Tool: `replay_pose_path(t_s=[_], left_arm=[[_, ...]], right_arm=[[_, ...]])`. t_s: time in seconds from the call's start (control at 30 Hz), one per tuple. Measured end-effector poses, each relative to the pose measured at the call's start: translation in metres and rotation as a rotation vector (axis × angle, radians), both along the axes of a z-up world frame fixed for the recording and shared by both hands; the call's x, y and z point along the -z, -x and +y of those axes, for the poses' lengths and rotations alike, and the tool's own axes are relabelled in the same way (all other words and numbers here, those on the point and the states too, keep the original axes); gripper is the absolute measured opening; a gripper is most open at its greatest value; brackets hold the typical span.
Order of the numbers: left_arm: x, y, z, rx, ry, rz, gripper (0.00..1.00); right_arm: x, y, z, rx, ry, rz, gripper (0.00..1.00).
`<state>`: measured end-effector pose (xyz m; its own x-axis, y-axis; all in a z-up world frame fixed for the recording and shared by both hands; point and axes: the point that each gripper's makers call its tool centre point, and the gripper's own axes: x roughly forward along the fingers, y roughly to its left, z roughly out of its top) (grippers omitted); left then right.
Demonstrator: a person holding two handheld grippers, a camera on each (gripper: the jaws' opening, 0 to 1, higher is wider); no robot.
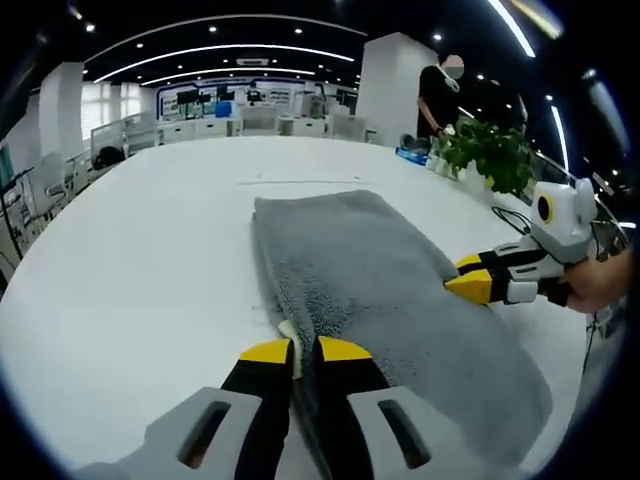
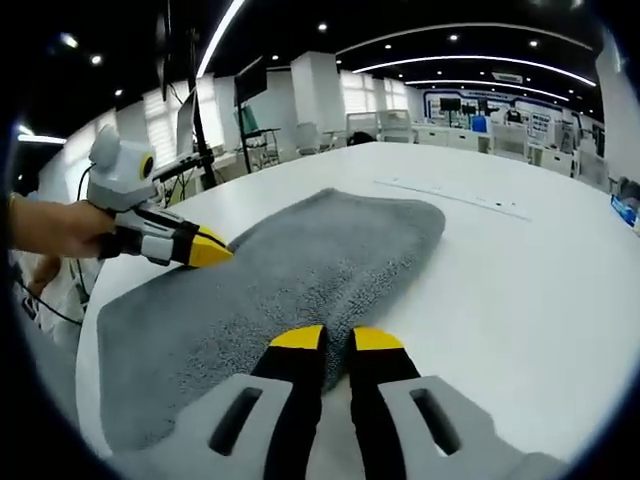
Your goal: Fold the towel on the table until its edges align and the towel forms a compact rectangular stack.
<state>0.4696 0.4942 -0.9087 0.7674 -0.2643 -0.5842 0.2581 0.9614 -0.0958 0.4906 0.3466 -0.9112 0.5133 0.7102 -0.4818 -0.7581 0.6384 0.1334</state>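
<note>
Towel: we saw the grey towel [image 1: 390, 300] lying flat on the white table [image 1: 150, 260], already a long doubled strip, near the table's edge.
Left tool: our left tool [image 1: 305, 350] was clenched on the towel's long edge, with a pale tab, perhaps a label, pinched between the yellow tips.
Right tool: our right tool [image 2: 338, 340] sat at the opposite long edge, jaws nearly together on the cloth; seen from the left gripper view [image 1: 470, 282], its tips pressed into the towel's side.
Doing it well: we judged both tools should lift together, carry one end evenly over the other, and check the corners meet before letting go.
Hard to make out: we couldn't tell how many layers each tool held; the towel's near end was cut off behind the jaws.
Elsewhere: a plant [image 1: 490, 155] stood far off.
</note>
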Motion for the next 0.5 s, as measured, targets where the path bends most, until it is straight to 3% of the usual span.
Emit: replay_pose_path(t_s=[0.1,0.2,0.5], left_arm=[[0.000,0.001,-0.009,0.008,0.012,0.004,0.08],[0.000,0.001,-0.023,0.024,0.010,0.002,0.08],[-0.001,0.001,-0.086,0.091,-0.021,-0.034,0.07]], right_arm=[[-0.001,0.003,-0.007,-0.014,0.025,-0.025,0.06],[0.000,0.005,-0.025,0.046,-0.013,0.035,0.06],[-0.001,0.008,-0.081,0.059,0.048,-0.010,0.06]])
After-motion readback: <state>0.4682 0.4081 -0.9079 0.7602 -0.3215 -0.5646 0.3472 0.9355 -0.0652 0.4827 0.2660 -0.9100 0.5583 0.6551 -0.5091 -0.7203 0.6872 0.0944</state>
